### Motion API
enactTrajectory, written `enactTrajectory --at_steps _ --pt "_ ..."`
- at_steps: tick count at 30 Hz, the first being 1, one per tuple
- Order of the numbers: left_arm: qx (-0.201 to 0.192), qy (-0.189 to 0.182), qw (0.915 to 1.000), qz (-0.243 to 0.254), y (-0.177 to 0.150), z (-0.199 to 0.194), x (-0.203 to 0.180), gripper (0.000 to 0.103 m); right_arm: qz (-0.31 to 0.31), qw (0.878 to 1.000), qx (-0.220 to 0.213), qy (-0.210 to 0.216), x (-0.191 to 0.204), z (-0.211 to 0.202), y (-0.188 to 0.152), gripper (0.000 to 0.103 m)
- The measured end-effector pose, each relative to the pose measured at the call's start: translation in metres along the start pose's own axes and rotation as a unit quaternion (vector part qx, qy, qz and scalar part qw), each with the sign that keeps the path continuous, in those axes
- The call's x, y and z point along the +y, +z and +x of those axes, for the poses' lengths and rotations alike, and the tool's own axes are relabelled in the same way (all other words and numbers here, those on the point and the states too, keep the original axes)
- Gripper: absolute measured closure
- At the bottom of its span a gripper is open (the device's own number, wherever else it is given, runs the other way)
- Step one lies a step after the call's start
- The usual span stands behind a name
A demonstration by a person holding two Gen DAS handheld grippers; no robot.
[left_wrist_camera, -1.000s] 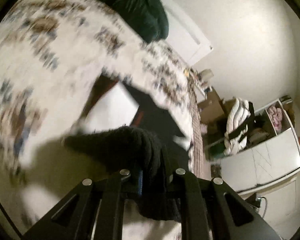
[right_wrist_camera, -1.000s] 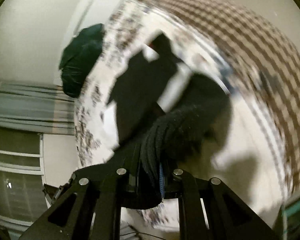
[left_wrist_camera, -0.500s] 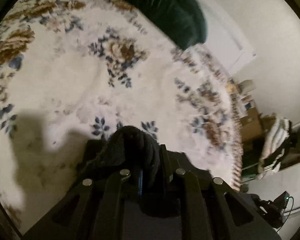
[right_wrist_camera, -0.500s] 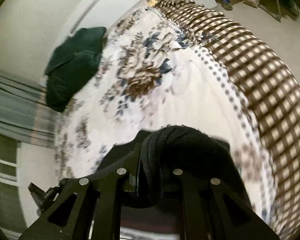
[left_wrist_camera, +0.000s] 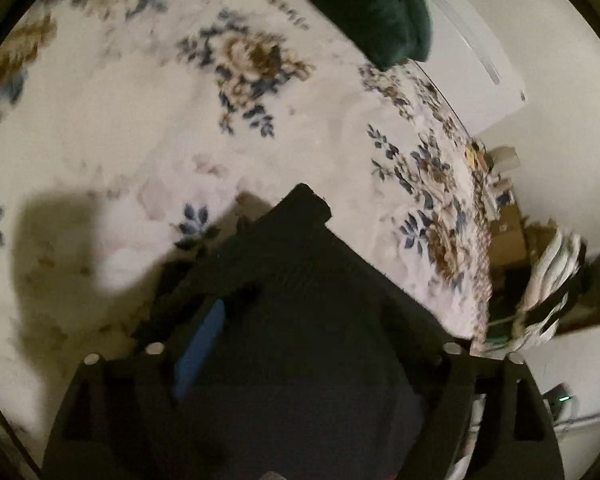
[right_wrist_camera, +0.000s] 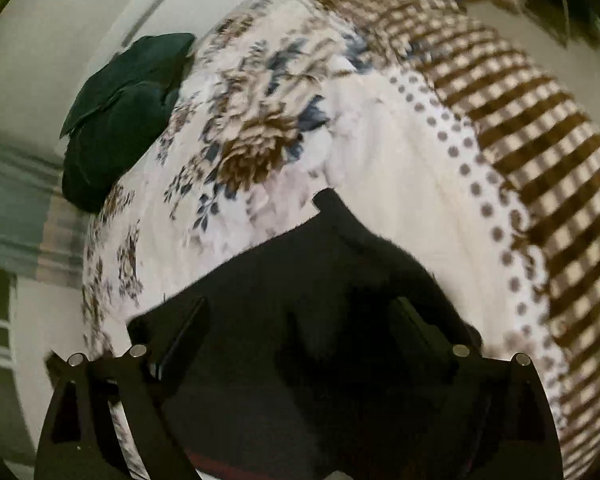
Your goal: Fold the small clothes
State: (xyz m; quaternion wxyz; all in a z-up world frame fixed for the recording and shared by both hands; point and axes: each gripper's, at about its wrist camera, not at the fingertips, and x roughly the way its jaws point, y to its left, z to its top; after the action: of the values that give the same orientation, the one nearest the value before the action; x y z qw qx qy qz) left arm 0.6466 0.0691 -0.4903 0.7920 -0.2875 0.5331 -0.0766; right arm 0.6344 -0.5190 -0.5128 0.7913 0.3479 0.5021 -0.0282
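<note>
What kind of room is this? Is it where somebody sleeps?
Most likely a bedroom. A flowered blanket covers a bed, a dark green pillow lies at its far end, and a striped curtain hangs beside it.

The left gripper (left_wrist_camera: 300, 344) hung with jaws opening over a black garment (left_wrist_camera: 300, 272) lying on the floral bedspread (left_wrist_camera: 140, 120).

A black garment (left_wrist_camera: 300, 272) of matt, slightly fuzzy knit cloth lies on a soft floral bedspread (left_wrist_camera: 140, 128) with a plush nap, printed in brown and blue. At 12 o'clock in the left wrist view, a dark green pillow (left_wrist_camera: 380, 12) looks velvety. In the right wrist view, a brown checked woven cover (right_wrist_camera: 540, 128) runs at 2 o'clock. Each gripper's fingers (right_wrist_camera: 180, 336) are matt black plastic with shiny metal screws (right_wrist_camera: 138, 350); a smooth blue pad (left_wrist_camera: 204, 344) shows on the left.
</note>
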Motion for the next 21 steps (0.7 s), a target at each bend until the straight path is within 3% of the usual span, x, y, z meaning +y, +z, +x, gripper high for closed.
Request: enactTrajectory --at_steps 6,9,12,15,18,21 --pt "-0.045 0.042 0.997 0.047 -0.05 -0.057 0.003 0.019 -0.046 0.993 -0.059 -0.088 0.011 -0.061 -0.056 0.01" --pt "-0.033 0.065 0.9973 0.011 -0.094 -0.076 0.028 0.019 0.017 0.993 -0.06 -0.103 -0.019 -0.087 -0.096 0.005" --pt "-0.004 0.062 0.9964 -0.059 -0.132 -0.081 0.055 0.019 0.103 0.99 -0.043 -0.086 -0.056 -0.09 -0.132 0.005" --pt "0.012 0.033 0.9921 -0.12 -0.158 -0.078 0.069 0.019 0.189 0.981 -0.007 -0.05 -0.093 -0.071 -0.168 0.005" --pt "0.024 0.01 0.9866 -0.161 -0.167 -0.058 0.077 0.019 0.238 0.971 0.002 -0.006 -0.115 -0.045 -0.184 0.005" --pt "0.01 0.005 0.9825 -0.186 -0.16 -0.028 0.084 0.018 0.258 0.966 0.002 0.02 -0.126 -0.021 -0.186 0.002"
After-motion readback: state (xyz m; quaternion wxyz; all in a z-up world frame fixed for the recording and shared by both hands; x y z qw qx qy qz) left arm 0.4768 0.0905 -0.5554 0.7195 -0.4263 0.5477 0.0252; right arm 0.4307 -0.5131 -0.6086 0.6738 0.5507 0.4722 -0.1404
